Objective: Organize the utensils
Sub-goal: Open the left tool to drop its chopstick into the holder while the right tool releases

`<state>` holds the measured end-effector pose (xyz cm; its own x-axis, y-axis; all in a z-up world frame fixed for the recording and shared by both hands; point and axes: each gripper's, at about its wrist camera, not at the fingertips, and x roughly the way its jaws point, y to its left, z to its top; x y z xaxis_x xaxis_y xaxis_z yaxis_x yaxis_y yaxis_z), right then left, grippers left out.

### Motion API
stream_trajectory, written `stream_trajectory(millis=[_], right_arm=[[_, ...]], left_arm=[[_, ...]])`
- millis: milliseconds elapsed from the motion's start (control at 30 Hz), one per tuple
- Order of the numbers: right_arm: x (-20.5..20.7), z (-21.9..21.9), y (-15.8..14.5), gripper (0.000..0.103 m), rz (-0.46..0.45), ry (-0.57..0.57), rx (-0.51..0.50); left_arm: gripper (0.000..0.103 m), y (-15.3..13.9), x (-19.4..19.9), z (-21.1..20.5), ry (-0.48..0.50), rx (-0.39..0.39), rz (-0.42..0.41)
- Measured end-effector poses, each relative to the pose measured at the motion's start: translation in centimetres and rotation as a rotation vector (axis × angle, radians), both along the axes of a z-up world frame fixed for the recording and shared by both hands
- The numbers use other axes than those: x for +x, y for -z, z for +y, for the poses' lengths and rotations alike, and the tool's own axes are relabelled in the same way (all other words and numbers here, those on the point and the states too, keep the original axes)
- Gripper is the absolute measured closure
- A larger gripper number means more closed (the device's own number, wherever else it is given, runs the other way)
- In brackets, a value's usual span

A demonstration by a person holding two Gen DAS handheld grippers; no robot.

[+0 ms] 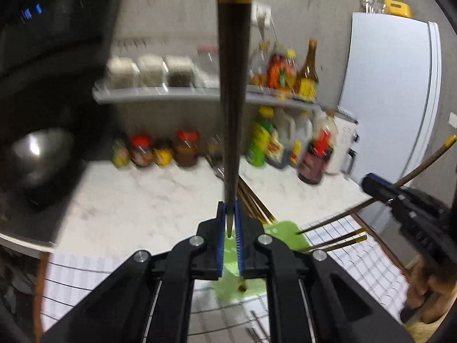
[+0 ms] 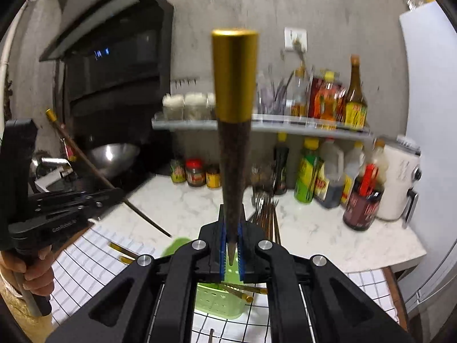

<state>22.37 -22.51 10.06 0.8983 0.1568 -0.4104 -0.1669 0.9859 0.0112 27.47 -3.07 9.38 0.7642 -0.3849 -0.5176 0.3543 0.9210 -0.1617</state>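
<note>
My left gripper (image 1: 230, 224) is shut on a dark chopstick (image 1: 230, 114) with a gold top, held by its thin tip and pointing up. My right gripper (image 2: 231, 245) is shut on a like chopstick (image 2: 234, 148). Both hang above a green utensil holder (image 1: 282, 233) that also shows in the right wrist view (image 2: 217, 303), with chopsticks (image 2: 242, 293) in it. Each gripper shows in the other's view, the right one (image 1: 380, 191) and the left one (image 2: 114, 195). More chopsticks (image 1: 337, 241) lie on the checked cloth (image 1: 368, 260).
A bundle of chopsticks and forks (image 2: 267, 211) lies on the marble counter (image 2: 314, 234). Sauce bottles and jars (image 2: 314, 177) stand along the wall under a shelf (image 2: 257, 125). A wok (image 2: 114, 154) sits left. A fridge (image 1: 388, 100) stands right.
</note>
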Motion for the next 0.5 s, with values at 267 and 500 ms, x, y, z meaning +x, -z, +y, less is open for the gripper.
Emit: stream_trajectory(millis=[267, 500], right_arm=[[3.7, 0.1, 2.9, 0.085, 0.127, 0.005, -0.025], [0.8, -1.4, 0.5, 0.055, 0.058, 0.031, -0.007]], left_arm=[[0.09, 3.7, 4.1, -1.9, 0.047, 0.052, 0.145], [0.065, 0.1, 0.9, -0.4, -0.001, 0.041, 0.004]])
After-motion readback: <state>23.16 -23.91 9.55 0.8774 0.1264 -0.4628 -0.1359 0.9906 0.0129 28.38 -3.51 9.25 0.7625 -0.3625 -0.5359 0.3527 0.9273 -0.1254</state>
